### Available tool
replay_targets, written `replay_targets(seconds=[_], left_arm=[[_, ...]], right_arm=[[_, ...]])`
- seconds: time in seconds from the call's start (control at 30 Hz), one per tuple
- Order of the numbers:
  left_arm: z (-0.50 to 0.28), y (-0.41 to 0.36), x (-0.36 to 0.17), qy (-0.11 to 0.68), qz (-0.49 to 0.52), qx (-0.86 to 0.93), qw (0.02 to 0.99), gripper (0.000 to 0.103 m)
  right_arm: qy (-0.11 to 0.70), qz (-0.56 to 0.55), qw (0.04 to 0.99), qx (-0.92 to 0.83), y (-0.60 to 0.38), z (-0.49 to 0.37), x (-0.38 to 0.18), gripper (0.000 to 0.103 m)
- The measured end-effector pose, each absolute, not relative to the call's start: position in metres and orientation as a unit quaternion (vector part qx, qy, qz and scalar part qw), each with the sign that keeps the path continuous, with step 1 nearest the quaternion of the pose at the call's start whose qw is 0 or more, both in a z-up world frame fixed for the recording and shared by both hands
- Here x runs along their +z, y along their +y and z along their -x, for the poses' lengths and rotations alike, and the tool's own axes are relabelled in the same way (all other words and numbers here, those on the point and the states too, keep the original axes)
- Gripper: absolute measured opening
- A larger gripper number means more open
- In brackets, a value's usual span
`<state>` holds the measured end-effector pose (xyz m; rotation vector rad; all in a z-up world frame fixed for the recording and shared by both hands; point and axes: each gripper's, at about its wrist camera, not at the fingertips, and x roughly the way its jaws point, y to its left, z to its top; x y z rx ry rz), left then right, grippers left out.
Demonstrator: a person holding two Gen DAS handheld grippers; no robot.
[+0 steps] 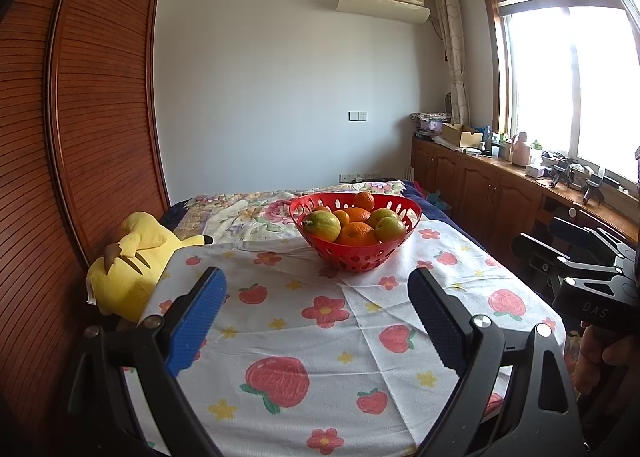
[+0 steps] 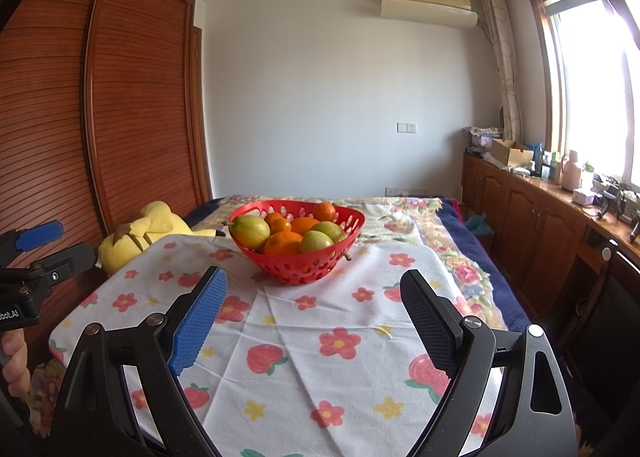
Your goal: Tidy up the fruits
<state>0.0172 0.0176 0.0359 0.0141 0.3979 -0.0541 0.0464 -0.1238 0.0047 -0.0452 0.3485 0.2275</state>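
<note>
A red perforated basket [image 1: 362, 260] stands on the flowered cloth [image 1: 320, 337] at the far middle of the bed. It holds several oranges [image 1: 357, 234] and several green-yellow fruits [image 1: 322, 224]. My left gripper [image 1: 316, 289] is open and empty, well short of the basket. In the right wrist view the basket [image 2: 298, 269] with oranges [image 2: 282, 244] and green fruits [image 2: 250, 231] stands ahead and slightly left. My right gripper [image 2: 314, 289] is open and empty, short of it. Each gripper shows at the edge of the other's view.
A yellow plush toy [image 1: 130, 265] lies at the cloth's left edge, against a wooden louvred wardrobe [image 1: 80, 137]. A wooden cabinet [image 1: 500, 185] with clutter runs along the right under the window. A flowered quilt [image 2: 420, 217] lies beyond the cloth.
</note>
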Motion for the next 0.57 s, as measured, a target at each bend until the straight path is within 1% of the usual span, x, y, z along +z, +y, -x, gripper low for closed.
replay_targets(seconds=[0.57], left_arm=[[-0.0162, 0.019, 0.0371, 0.195, -0.007, -0.024, 0.981, 0.093]], right_arm=[[0.173, 0.023, 0.978, 0.113, -0.1226, -0.0451, 0.0042, 0.09]])
